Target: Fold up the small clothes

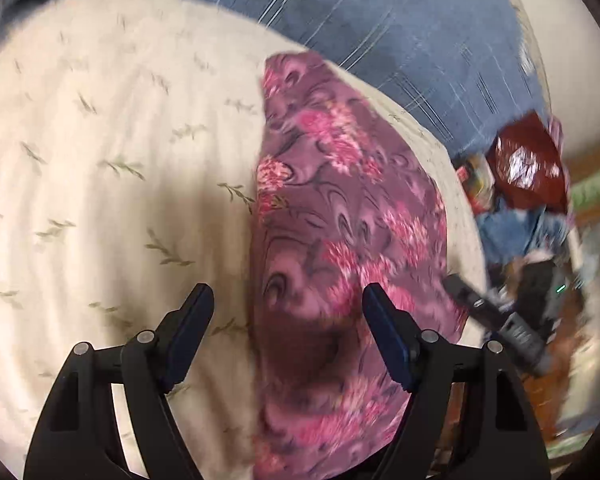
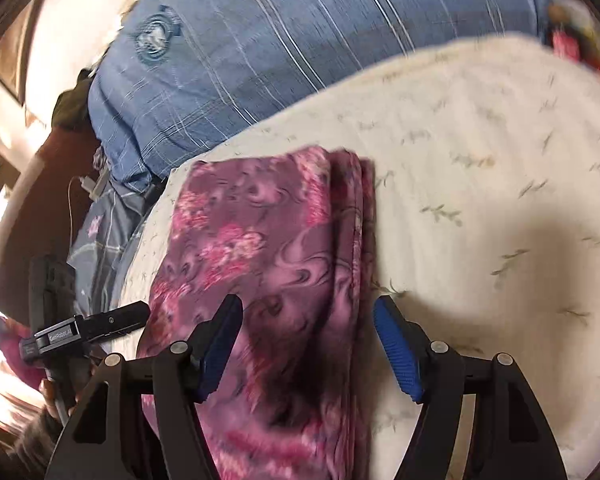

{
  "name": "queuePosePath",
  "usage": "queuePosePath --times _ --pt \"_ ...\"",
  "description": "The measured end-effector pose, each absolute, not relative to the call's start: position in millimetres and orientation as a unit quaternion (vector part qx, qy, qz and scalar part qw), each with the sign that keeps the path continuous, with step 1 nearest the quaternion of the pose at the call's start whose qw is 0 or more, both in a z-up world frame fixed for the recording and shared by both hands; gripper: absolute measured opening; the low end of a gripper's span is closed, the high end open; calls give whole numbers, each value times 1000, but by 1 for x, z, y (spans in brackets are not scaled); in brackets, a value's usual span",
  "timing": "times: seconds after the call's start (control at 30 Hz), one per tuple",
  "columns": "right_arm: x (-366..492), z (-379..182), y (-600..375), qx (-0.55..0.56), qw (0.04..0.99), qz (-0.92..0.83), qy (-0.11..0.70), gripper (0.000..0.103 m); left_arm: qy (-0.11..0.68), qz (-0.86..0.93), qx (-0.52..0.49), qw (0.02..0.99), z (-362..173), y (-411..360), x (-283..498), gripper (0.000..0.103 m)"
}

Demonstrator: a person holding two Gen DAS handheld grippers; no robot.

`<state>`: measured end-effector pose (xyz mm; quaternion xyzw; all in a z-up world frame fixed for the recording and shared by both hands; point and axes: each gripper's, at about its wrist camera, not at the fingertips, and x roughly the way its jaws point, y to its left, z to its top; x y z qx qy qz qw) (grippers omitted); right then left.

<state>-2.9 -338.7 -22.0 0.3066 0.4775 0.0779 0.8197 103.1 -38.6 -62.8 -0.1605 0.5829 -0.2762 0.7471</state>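
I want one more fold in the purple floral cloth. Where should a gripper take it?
Probably the far corner of the purple floral cloth, at its stacked layered edge. Come in low from the cream bedspread side: the rest lies flat, offering little to pinch.

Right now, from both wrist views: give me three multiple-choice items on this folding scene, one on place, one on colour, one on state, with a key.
1. Where does the folded garment lie?
A. on the cream bedspread
B. on the blue striped pillow
C. on the floor

2. What colours is the garment?
A. plain white
B. purple with pink flowers
C. green checks

3. How do the two tools stand?
A. both clamped on the garment
B. both open, holding nothing
C. left open, right clamped on the pillow

Key:
1 A: the cream cover shows on both sides of the garment, and the pillow sits behind it.
2 B: the pink blooms on purple cloth show in both views.
3 B: the left tool and the right tool each show a wide gap between the pads, with no cloth pinched.
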Motion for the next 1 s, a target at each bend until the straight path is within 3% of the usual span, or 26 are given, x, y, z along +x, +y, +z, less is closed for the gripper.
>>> queuePosePath --times 0.13,0.2,0.23,0.27,0.37,0.47,0.6,0.73,0.9,1.0 --pt "-4 -35 -337 335 815 119 456 71 582 -290 -157 743 -67 -56 108 77" --pt "-5 -34 -331 315 825 119 455 44 575 -302 -153 745 -66 -68 109 62" --pt "-3 -32 -325 290 831 118 459 35 568 -296 -139 755 -64 -72 108 42" --pt "0 -28 -320 268 840 110 459 31 562 -294 -124 763 -61 -74 107 28" --pt "1 -9 -312 266 849 111 443 28 550 -300 -148 765 -50 -59 105 20" --pt "0 17 -307 286 857 150 403 27 516 -290 -149 792 -33 -38 101 20" --pt "17 9 -288 243 861 136 425 30 516 -258 -105 810 -39 -30 106 25" --pt "26 -20 -282 180 858 86 474 56 517 -222 -26 826 -56 -36 110 60" --pt "-9 13 -295 166 877 88 441 60 479 -235 -18 845 -28 -34 86 60" --pt "-25 10 -284 91 881 80 458 66 456 -225 60 859 -36 -47 65 73"
